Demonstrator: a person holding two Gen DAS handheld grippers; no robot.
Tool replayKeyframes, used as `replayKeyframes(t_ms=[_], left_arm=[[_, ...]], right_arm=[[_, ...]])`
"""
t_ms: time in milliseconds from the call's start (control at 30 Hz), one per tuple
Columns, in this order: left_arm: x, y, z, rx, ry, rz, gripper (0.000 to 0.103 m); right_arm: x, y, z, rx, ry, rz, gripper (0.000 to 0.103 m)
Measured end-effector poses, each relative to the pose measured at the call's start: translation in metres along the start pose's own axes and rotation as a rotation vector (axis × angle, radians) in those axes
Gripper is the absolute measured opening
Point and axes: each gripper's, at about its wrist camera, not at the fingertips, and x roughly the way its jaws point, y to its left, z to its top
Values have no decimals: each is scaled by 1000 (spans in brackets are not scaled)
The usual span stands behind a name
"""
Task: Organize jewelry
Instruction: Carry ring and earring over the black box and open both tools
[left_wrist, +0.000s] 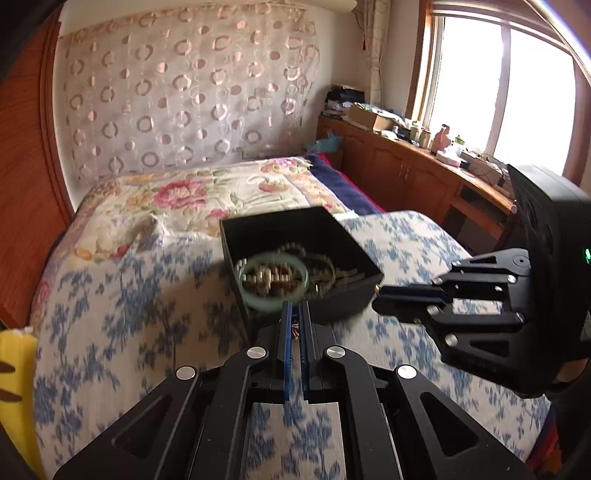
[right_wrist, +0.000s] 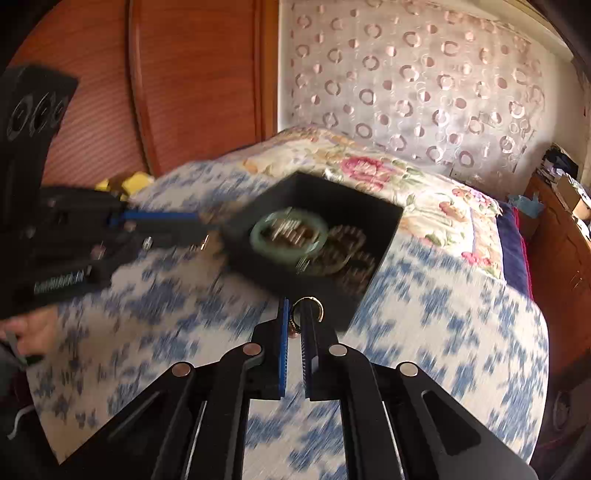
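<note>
Right gripper (right_wrist: 294, 314): I am pinching a gold ring (right_wrist: 307, 309) at lower centre, jaws nearly together.
Left gripper (left_wrist: 295, 314): I am clamping a thin chain (left_wrist: 294, 329), fully narrowed.
Black box (left_wrist: 255, 229): sitting mid-frame on the bedspread (left_wrist: 122, 325), holding a green bangle (left_wrist: 273, 301) and beads (right_wrist: 354, 254).

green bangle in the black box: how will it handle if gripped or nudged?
The green bangle looks like a rigid, glossy ring, so probably stiff and slippery. It rests on loose bead bracelets in the black box, so a nudge may slide it. Possibly brittle.
</note>
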Motion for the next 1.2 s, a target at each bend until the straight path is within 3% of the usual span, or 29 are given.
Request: replayKeyframes(t_ms=[333,800,867,933,1067,1133,1167,1200], left_arm=[[23,5,20,-17,6,16,3],[39,2,33,-13,7,46,3],[37,1,32,-16,4,49,8],[33,-1,31,-9,-6,60,22],[23,-4,28,3,-18,84,35],[13,-6,23,2,-31,92,52],[7,-8,19,2,-39,99,58],[1,-10,17,2,-49,101,68]], right_arm=[[20,-24,23,33,-9,-24,8],[3,-31,1,69,-22,-32,9],[-2,-32,-4,86,-33,-35,9],[-8,-31,-9,101,-47,-33,9],[-24,-28,-20,140,-80,-42,9],[-36,-25,-24,157,-104,-52,9],[-40,-23,-24,163,-114,-58,15],[-46,-22,-26,169,-129,-64,28]])
